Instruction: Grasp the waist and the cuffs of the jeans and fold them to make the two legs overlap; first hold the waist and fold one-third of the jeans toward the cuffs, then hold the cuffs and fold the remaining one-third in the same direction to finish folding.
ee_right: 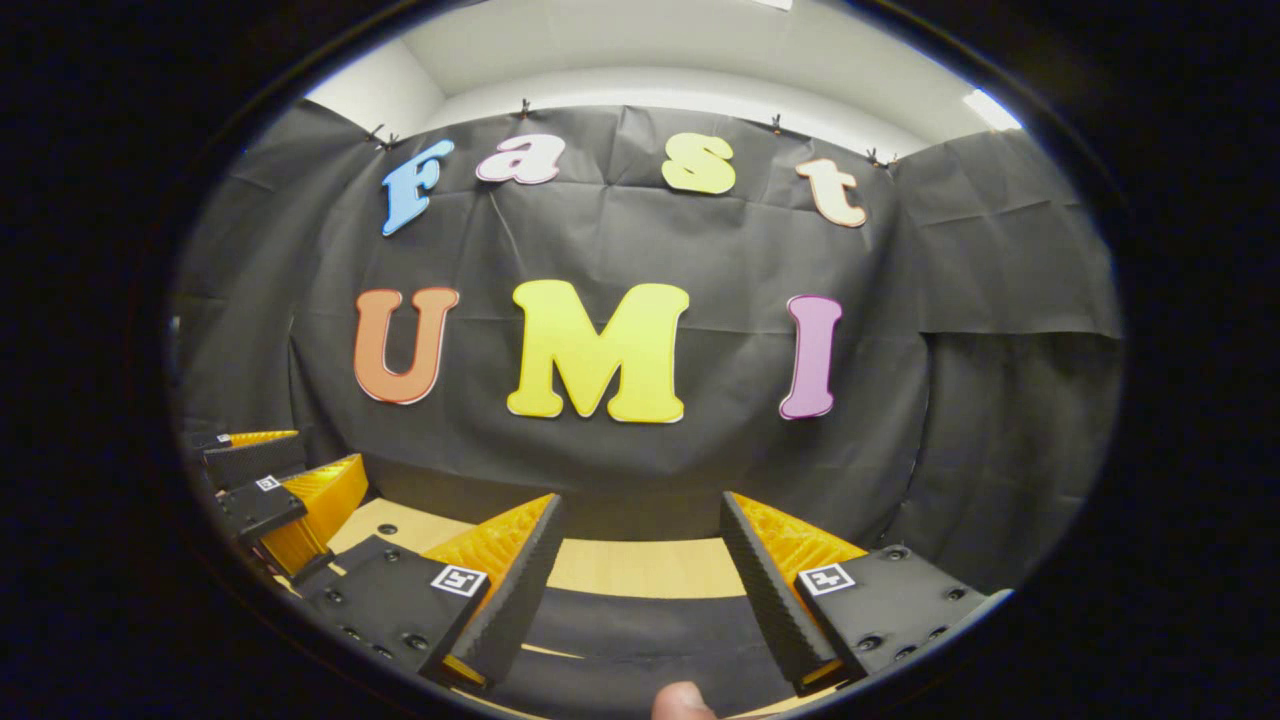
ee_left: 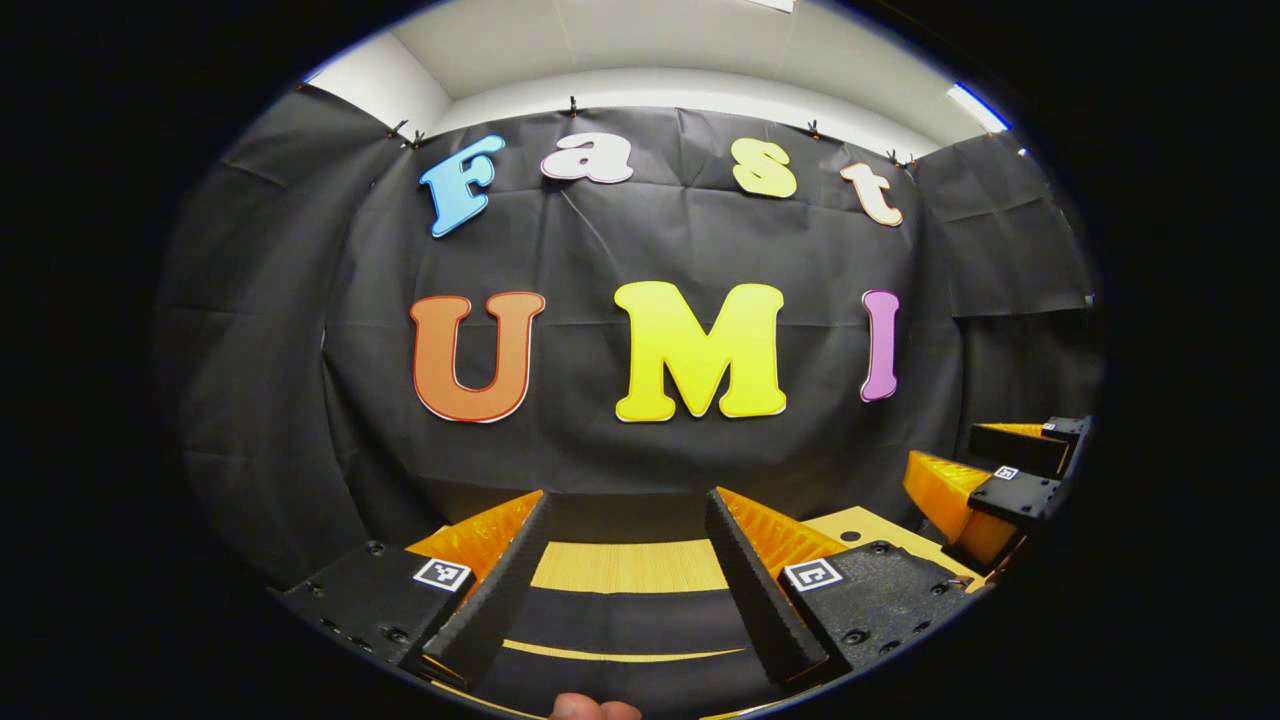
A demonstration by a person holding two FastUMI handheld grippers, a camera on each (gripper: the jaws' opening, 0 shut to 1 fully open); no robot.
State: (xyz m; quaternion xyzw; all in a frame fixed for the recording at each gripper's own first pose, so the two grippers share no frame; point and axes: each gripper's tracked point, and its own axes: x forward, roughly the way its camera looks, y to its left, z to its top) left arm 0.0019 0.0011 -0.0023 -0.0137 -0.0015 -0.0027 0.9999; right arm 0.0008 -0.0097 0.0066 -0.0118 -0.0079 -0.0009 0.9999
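My left gripper (ee_left: pixel 628 510) is open and points at the booth's wall, with nothing between its fingers. In the right gripper view my right gripper (ee_right: pixel 642 510) is open too, its fingers wide apart and empty. Each gripper shows the other beside it: the right gripper (ee_left: pixel 1005 470) at the right edge, the left gripper (ee_right: pixel 250 480) at the left edge. A dark band of cloth (ee_left: pixel 620 625) (ee_right: pixel 640 625) lies across the table just below the fingers; I cannot tell whether it is the jeans.
A light wooden table (ee_left: pixel 630 565) (ee_right: pixel 640 568) runs up to the black cloth wall close ahead. A person's fingertip (ee_left: pixel 592 708) (ee_right: pixel 682 700) shows at the bottom edge of each view.
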